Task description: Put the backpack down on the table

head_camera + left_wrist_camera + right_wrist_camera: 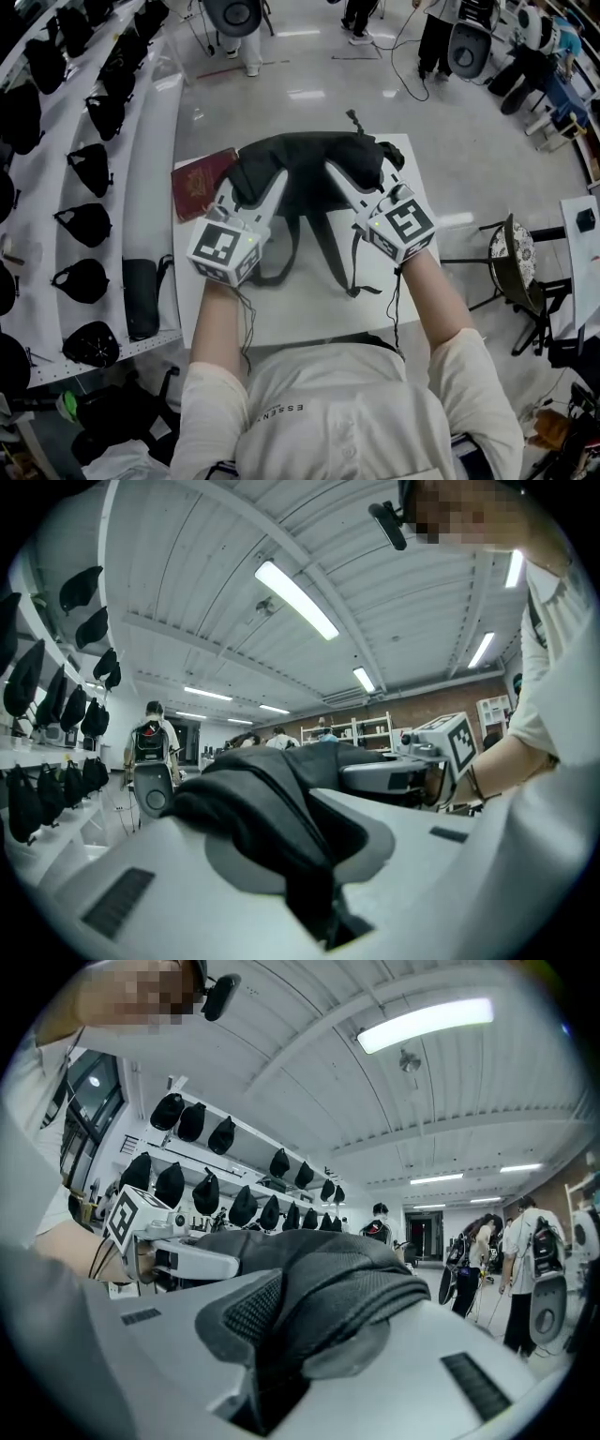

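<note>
A black backpack (309, 173) is held over the far part of the white table (300, 314), its straps trailing toward me across the tabletop. My left gripper (253, 190) is shut on the bag's left side, and dark fabric (272, 808) is pinched between its jaws (314, 864). My right gripper (361, 180) is shut on the right side, with padded mesh fabric (342, 1297) clamped between its jaws (291, 1354). Each gripper shows in the other's view: the right gripper (441, 752) and the left gripper (178, 1255). I cannot tell whether the bag's bottom touches the table.
A red booklet (202, 180) lies on the table's far left corner. A long black case (141, 298) lies on the shelf to the left, beside rows of black bags (84, 225). A chair (514, 255) stands to the right. People (439, 33) stand on the floor beyond.
</note>
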`<state>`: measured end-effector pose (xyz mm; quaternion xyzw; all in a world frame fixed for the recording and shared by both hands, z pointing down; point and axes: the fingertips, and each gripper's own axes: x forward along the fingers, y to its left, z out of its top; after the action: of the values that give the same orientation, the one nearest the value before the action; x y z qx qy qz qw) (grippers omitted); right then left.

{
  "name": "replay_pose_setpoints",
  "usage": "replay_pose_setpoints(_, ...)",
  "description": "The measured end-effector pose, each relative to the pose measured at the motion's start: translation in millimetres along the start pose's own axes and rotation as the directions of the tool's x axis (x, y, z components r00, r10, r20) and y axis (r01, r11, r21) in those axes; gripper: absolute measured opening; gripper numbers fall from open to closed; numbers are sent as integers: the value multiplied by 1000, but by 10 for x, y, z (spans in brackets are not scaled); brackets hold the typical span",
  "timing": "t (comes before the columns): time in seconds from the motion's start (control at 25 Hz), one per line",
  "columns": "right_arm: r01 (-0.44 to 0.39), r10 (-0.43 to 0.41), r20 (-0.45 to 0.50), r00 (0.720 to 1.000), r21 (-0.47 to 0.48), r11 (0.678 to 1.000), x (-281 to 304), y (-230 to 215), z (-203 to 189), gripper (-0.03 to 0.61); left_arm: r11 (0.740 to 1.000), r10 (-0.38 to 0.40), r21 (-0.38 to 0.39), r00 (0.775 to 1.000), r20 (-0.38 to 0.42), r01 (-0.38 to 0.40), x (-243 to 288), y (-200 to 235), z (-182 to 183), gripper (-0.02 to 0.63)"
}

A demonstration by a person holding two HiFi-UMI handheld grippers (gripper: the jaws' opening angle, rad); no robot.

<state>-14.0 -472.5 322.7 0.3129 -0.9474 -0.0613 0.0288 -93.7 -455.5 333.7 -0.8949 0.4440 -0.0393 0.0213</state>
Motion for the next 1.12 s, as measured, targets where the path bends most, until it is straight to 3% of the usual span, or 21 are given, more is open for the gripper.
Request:
replay_pose_setpoints(0.32,1,0,-42,999,29,1000,336,-164,-398,95,999,16,-50,1000,-16,-17,239,283,-436,72)
replay_pose_setpoints(0.52,-5,7,-55,998,39,999,345,-186,-483,95,997,22,-80,1000,-19,-24,270,290,-521,72)
replay_pose_setpoints(1.12,20,-1,-99,995,185,983,-113,74,-861,95,986,-12,-165,998,-69,0,53,-171,-878,74)
